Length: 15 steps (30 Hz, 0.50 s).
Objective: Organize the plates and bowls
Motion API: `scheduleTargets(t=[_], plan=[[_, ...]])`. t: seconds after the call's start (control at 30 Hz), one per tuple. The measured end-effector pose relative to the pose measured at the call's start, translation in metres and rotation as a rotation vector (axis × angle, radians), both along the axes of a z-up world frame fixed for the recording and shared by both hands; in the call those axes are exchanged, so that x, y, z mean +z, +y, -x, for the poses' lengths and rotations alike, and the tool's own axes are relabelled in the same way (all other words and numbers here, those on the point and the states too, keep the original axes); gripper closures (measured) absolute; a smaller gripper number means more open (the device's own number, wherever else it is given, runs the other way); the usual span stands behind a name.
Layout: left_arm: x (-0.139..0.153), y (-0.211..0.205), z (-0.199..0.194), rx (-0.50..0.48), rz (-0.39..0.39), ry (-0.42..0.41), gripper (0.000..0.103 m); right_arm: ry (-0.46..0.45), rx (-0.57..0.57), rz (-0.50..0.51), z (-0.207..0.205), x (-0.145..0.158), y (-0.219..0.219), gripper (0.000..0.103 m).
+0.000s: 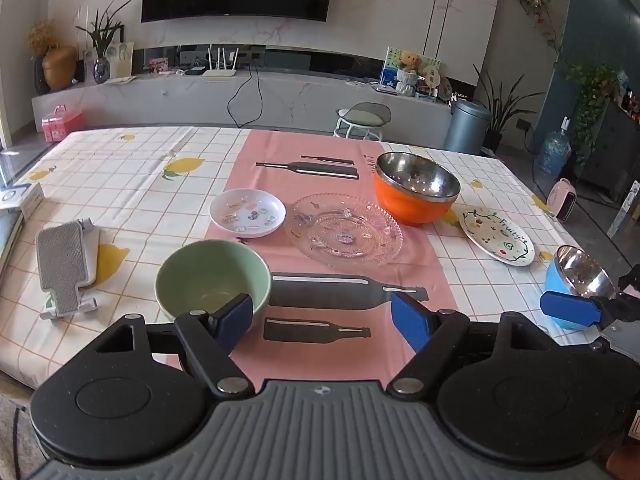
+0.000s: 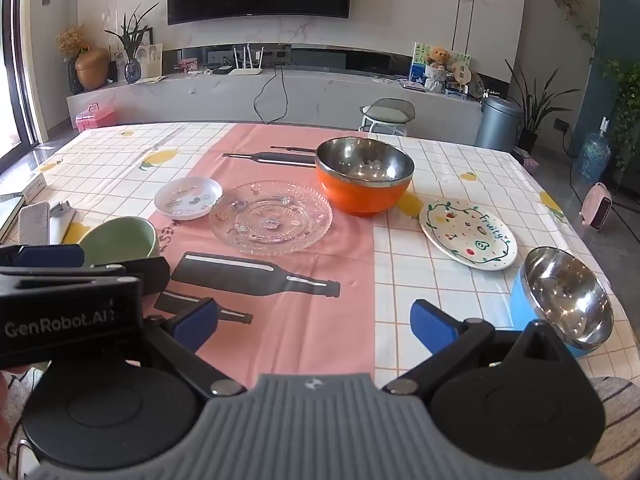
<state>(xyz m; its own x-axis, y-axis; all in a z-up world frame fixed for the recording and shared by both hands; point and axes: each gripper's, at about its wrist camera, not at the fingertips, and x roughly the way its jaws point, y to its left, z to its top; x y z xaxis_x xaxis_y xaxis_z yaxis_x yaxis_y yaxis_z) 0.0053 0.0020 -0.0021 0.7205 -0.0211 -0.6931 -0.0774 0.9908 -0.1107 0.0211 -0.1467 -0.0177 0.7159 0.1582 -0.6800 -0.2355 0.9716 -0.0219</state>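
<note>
Bowls flank you: your left tool (image 1: 322, 316), spread wide, has the pale green ceramic bowl (image 1: 213, 276) by its left finger; your right tool (image 2: 314, 322), also spread, has the blue steel-lined bowl (image 2: 560, 300) just right, likely for stacking.

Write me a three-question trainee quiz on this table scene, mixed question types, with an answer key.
1. True or false: the left gripper is clamped on the green bowl.
2. Which dish sits directly between the small white dish and the orange bowl? A) glass plate B) Fruity plate C) blue bowl
3. Fill in: the blue bowl lies nearest the ____ gripper.

Key: 1 false, both grippers open; 2 A, the glass plate; 3 right.
</note>
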Motion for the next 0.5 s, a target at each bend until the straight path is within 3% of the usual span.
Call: scheduleTargets(t=[0.07, 0.1, 0.17, 0.5], plan=[[-0.001, -0.001, -0.007, 0.006, 0.011, 0.028, 0.01, 0.009, 0.002, -0.005, -0.004, -0.001, -0.002, 0.003], [0.005, 0.002, -0.006, 0.01, 0.037, -0.005, 0.01, 0.014, 0.007, -0.003, -0.006, -0.001, -0.002, 0.003], [0.004, -0.002, 0.003, 0.009, 0.007, -0.059, 0.01, -0.013, 0.006, -0.008, -0.004, -0.003, -0.004, 0.003], [-0.006, -0.001, 0.003, 0.005, -0.023, -0.056, 0.01, -0.019, 0.014, 0.015, -0.001, -0.007, 0.003, 0.003]])
